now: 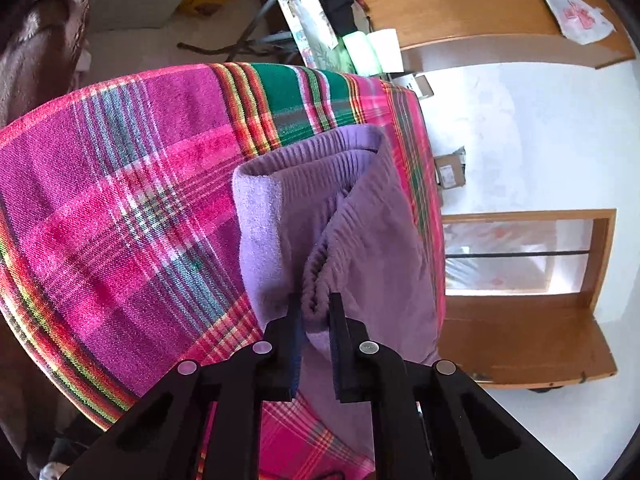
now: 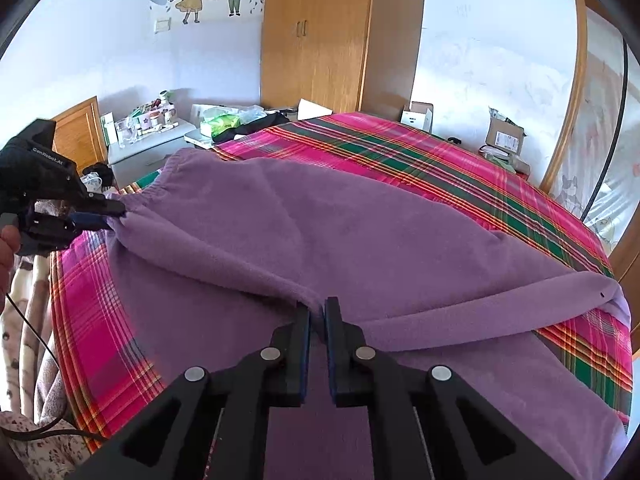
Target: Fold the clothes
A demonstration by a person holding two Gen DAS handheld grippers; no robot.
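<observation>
Garment: purple trousers (image 2: 352, 240), fleece-like, spread over most of the bed; fills centre and lower right of right wrist view, one leg running off toward right edge.
Waistband (image 1: 320, 168): ribbed elastic, upper centre of left wrist view, gaping open w/ paler inside showing; in right wrist view it sits at centre left.
Bed cover (image 1: 132, 208): pink plaid w/ green and orange stripes, under the trousers; takes the left half of left wrist view.
L gripper (image 1: 314, 304): bottom centre of its own view, jaws nearly closed, pinching a bunched bit of waistband cloth between pads. Seen from right wrist view at far left (image 2: 114, 216), tips clamped on waistband corner, cloth pulled taut from there.
R gripper (image 2: 317, 310): bottom centre of its view, jaws almost together, a fold of purple cloth nipped between the tips; a ridge of fabric rises from that point toward the L gripper.
Hand (image 2: 6, 248): part visible at far left edge, behind L gripper.
Wardrobe (image 2: 320, 32): wood, top centre of right wrist view, beyond bed.
Boxes (image 2: 504, 136): cardboard, on floor past bed's far right side.
Nightstand (image 2: 152, 144): white, cluttered w/ bottles, upper left.
</observation>
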